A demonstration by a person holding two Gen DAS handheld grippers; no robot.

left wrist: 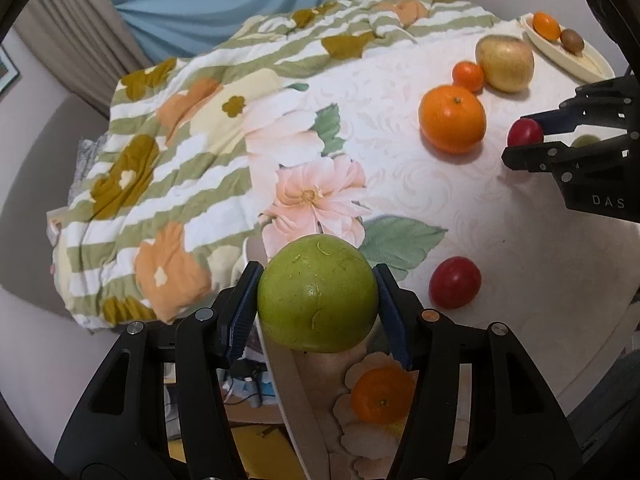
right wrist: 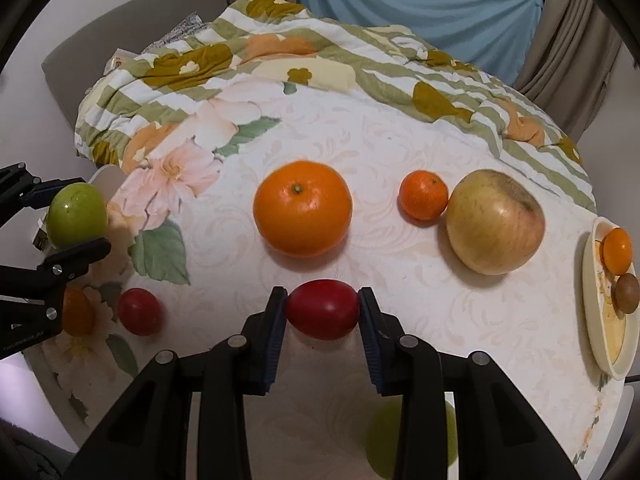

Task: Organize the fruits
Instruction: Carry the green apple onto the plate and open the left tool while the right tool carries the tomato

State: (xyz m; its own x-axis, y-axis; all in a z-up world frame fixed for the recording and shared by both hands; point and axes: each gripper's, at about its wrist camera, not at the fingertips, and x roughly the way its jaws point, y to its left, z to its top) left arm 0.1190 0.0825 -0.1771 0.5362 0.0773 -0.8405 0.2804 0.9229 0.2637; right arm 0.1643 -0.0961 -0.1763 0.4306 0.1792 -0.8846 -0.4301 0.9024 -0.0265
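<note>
The left gripper is closed on a smooth, round green apple, its ribbed blue pads pressed to the fruit's two sides and holding it clear of the cloth. The right gripper is clamped on a glossy red oval fruit, whose long axis runs straight across from one pad to the other. The relation that matters: a shallow cream dish, already holding a small orange and a brown kiwi, lies ahead and far to the right of the right gripper, so that hand is probably nearer it. Directly ahead of the right gripper sits a large dimpled orange; further right, a small mandarin touches a dull yellow apple. Everything rests on a pale embossed tablecloth
</note>
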